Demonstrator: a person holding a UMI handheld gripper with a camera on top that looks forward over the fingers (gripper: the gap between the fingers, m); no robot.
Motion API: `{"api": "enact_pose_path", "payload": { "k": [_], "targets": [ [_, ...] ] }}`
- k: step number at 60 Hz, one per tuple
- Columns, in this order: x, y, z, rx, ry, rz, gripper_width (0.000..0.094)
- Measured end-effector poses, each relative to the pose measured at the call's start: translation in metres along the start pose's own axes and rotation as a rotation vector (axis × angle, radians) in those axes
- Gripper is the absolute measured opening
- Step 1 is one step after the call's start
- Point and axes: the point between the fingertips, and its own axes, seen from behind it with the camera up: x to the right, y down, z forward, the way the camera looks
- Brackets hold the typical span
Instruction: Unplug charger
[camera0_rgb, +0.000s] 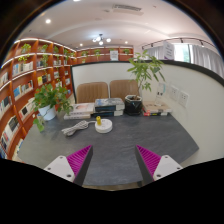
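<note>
A white power strip lies at the far end of the grey table, with a white cable coiled in front of it. A round white object with a yellow top stands beside the cable; whether a charger is plugged into the strip is too small to tell. My gripper is well short of them, over the near part of the table. Its fingers with magenta pads stand wide apart with nothing between them.
A potted plant stands at the table's far left, another at the far right next to a black box. Two chairs stand behind the table. Bookshelves line the left wall.
</note>
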Motion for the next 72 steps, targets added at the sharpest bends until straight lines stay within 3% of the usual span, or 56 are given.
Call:
{"api": "enact_pose_path", "payload": {
  "k": [11, 23, 38, 44, 57, 65, 67, 72],
  "targets": [
    [-0.051, 0.028, 0.107, -0.071, -0.093, -0.052, 0.0846],
    [-0.069, 0.005, 0.221, -0.051, -0.1, -0.127, 0.0794],
    [-0.076, -0.028, 0.314, -0.02, -0.118, -0.15, 0.0495],
    [-0.083, -0.031, 0.326, -0.03, -0.148, -0.095, 0.011],
    [-0.08, -0.03, 0.328, -0.047, -0.113, -0.067, 0.005],
    [-0.08, -0.036, 0.322, -0.137, -0.115, -0.029, 0.0037],
    [-0.077, -0.075, 0.312, -0.074, -0.122, 0.035, 0.0036],
    [-0.044, -0.207, 0.263, 0.207, -0.07, 0.014, 0.0035]
  ]
}}
